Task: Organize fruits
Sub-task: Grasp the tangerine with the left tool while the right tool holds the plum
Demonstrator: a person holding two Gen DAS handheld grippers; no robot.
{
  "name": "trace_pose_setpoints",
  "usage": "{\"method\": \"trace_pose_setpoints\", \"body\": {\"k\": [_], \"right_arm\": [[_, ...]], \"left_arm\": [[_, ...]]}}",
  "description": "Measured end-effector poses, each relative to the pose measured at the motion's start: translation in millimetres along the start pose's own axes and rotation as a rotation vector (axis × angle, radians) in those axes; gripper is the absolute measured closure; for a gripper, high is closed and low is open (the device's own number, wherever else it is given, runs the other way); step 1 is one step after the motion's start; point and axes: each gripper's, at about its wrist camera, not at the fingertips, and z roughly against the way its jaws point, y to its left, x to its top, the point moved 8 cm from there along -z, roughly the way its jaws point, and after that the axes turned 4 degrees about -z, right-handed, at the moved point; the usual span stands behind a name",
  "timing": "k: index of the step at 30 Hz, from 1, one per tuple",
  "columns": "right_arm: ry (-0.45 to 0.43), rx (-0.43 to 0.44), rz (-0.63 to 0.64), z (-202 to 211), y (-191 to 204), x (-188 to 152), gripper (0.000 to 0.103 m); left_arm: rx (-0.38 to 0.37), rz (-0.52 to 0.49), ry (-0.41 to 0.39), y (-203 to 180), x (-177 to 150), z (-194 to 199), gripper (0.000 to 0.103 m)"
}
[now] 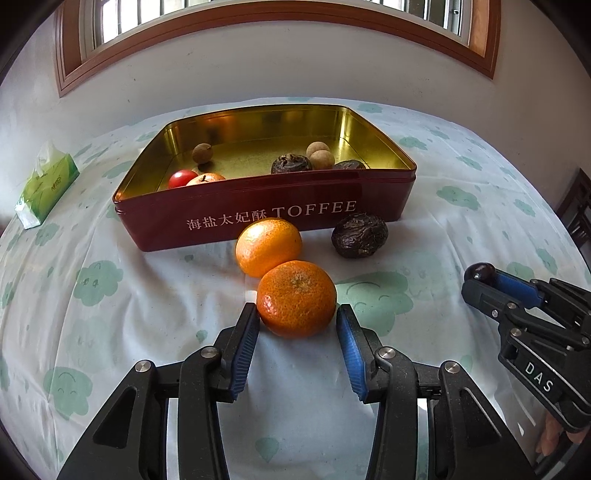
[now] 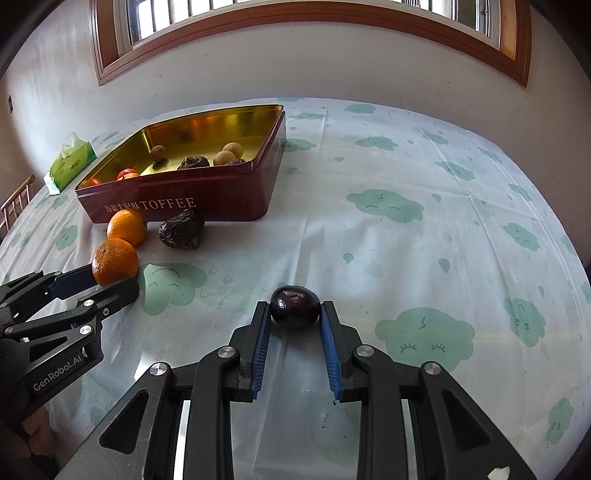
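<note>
The left gripper (image 1: 297, 317), its pads spread, brackets the nearer mandarin (image 1: 296, 298) on the desk (image 1: 110, 314), just short of the red toffee tin (image 1: 266, 210), while the right gripper (image 2: 294, 314) pinches a dark plum (image 2: 294, 307).

Green tissue pack (image 1: 47, 184) far ahead-left of the left gripper; cloud-printed tablecloth (image 2: 406, 236) beneath both grippers; wood-framed window (image 1: 258, 33) and white wall (image 2: 332, 70) straight ahead, beyond the table.
</note>
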Motion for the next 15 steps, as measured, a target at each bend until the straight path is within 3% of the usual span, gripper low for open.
{"method": "trace_pose_setpoints", "body": {"k": [15], "right_arm": [[0.0, -0.004, 0.002, -0.4, -0.1, -0.5, 0.077]], "left_arm": [[0.018, -0.005, -0.009, 2.4, 1.4, -0.5, 0.061]]}}
